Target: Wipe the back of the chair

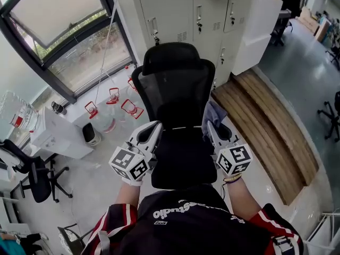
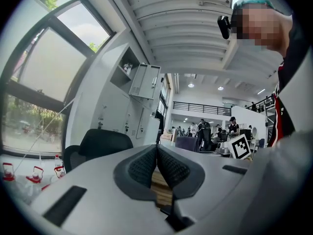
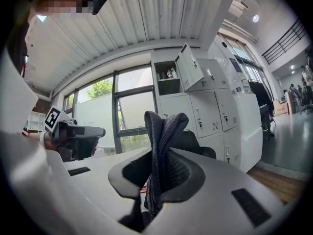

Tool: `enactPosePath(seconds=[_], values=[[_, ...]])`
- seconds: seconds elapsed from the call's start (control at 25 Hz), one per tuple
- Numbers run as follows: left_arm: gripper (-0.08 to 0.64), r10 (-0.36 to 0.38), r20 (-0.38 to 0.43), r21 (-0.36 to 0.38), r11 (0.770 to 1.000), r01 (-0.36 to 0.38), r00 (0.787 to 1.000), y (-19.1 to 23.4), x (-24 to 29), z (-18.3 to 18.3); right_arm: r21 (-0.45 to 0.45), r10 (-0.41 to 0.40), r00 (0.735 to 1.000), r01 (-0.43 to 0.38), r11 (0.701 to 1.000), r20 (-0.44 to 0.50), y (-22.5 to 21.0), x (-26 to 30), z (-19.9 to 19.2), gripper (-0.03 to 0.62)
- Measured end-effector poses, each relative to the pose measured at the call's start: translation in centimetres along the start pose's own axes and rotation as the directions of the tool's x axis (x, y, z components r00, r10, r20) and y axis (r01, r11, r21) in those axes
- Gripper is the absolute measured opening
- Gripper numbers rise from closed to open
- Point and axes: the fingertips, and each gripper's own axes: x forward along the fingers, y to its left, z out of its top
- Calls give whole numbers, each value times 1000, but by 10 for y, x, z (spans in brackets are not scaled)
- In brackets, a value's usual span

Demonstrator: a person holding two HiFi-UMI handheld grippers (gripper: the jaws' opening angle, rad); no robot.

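- A dark-framed window (image 1: 64,41) at the upper left, with daylight and greenery behind the glass.
- White metal lockers (image 1: 186,9) along the far wall.
- A curved wooden platform (image 1: 265,126) at the right, by the grey floor (image 1: 297,73).
- Clear water jugs (image 1: 112,104) with red handles under the window, near a small dark bin (image 1: 89,134).
- A side office chair (image 1: 33,177) in black beside a white cabinet (image 1: 58,139).
- A ribbed white ceiling (image 2: 186,18) with small round lamps (image 2: 190,84) farther off.

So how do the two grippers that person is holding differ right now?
The left gripper has its jaws pressed together on nothing, while the right gripper clamps a dark cloth. The left gripper sits at the left side of the chair, the right gripper at its right side. Both are pale, carry a marker cube and point toward the chair back.
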Motion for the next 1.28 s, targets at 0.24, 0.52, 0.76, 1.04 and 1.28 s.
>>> enactPosePath(seconds=[0.24, 0.52, 0.76, 1.04, 1.28], values=[[25, 17, -12, -10, 1000, -17, 1000, 11, 50, -2, 10, 2, 1000, -2, 1000, -22, -48, 26, -2, 66], [25, 28, -24, -25, 999, -29, 999, 27, 79, -14, 14, -31, 998, 32, 999, -53, -87, 53, -21, 66], [25, 51, -6, -45, 998, -51, 999, 50, 88, -21, 6, -95, 993, 96, 995, -65, -112, 69, -35, 66], [25, 81, 14, -52, 995, -81, 997, 74, 94, -24, 9, -165, 982, 166, 986, -88, -153, 103, -57, 66], [25, 85, 16, -77, 993, -84, 996, 92, 95, -33, -12, -227, 969, 227, 974, -98, -198, 145, -88, 66]])
